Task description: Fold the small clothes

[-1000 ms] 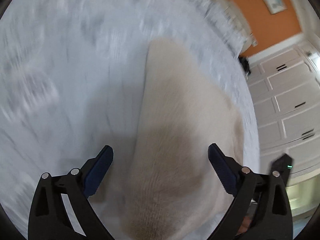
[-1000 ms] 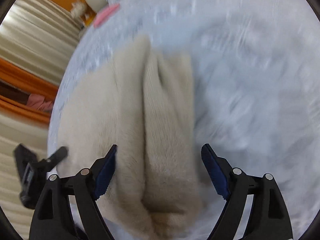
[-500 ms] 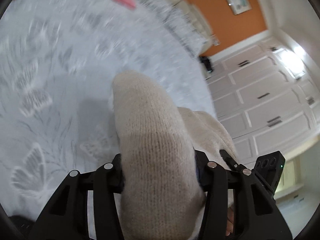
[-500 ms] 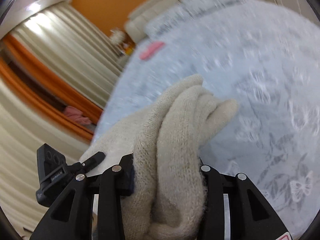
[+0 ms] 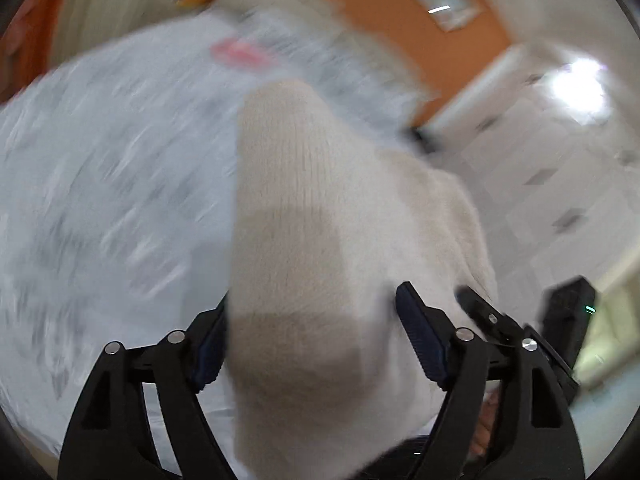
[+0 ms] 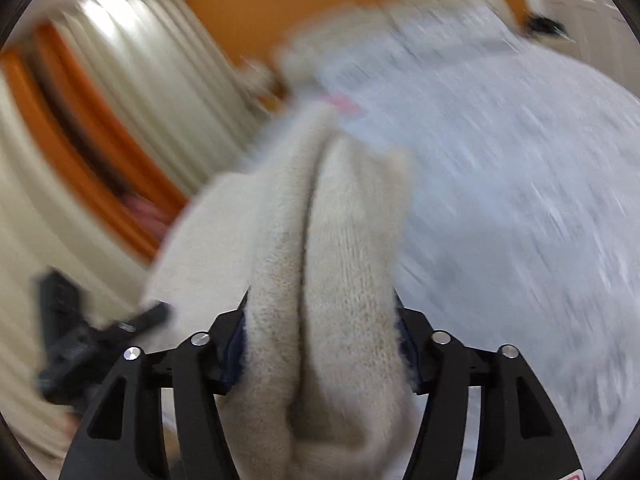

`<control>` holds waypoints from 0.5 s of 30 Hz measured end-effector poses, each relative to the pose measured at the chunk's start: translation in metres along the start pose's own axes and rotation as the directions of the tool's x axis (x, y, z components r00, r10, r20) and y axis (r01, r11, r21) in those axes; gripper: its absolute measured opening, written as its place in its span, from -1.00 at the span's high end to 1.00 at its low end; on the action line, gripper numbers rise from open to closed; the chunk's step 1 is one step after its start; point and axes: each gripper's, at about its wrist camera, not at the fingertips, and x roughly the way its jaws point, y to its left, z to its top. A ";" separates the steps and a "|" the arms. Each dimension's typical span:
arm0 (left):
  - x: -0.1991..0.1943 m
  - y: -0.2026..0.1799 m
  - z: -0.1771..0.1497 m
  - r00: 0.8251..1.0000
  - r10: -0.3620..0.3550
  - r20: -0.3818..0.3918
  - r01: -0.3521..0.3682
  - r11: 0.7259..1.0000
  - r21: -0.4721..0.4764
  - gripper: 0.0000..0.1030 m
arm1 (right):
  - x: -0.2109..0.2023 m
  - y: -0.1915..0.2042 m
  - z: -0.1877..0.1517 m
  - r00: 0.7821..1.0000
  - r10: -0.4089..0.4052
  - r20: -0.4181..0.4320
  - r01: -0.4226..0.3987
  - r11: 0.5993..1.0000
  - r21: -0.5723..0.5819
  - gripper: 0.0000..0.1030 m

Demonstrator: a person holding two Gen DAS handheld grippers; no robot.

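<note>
A cream knitted sweater (image 5: 288,184) is bunched up and raised above the pale patterned bedspread (image 5: 100,180). My left gripper (image 5: 314,296) has its jaws opening. The sweater lies between them against the left pad (image 5: 210,344), while the right pad (image 5: 420,340) shows bare. In the right wrist view the folded sweater (image 6: 352,240) fills the gap of my right gripper (image 6: 320,296). Its jaws are opening too, but both pads still press the knit. Each gripper shows at the edge of the other's view. Both pictures are motion-blurred.
The bedspread (image 6: 520,200) stretches far ahead, with a small pink item (image 5: 240,54) lying on it near the pillows. White wardrobe doors (image 5: 560,200) stand to the right of the bed. Cream curtains (image 6: 140,80) and an orange wall are on the other side.
Both grippers closed on the sweater lying flat on the bed and lifted it. Since half a second ago both pairs of jaws have widened, the left more, and the views have tilted up.
</note>
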 end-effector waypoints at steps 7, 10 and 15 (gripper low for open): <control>0.001 0.041 -0.044 0.991 0.125 0.038 -0.123 0.992 -0.040 -0.43 | -0.018 -0.018 -0.052 1.000 -0.030 0.008 0.030 0.999 -0.018 0.34; -0.009 0.031 -0.047 0.982 0.171 0.080 -0.173 0.985 0.017 -0.46 | -0.028 -0.011 -0.056 0.991 -0.113 0.071 0.119 0.988 -0.096 0.34; -0.007 0.005 -0.059 0.947 0.298 0.121 -0.315 0.938 0.148 -0.73 | -0.029 -0.015 -0.052 0.987 -0.118 0.109 0.127 0.989 -0.071 0.32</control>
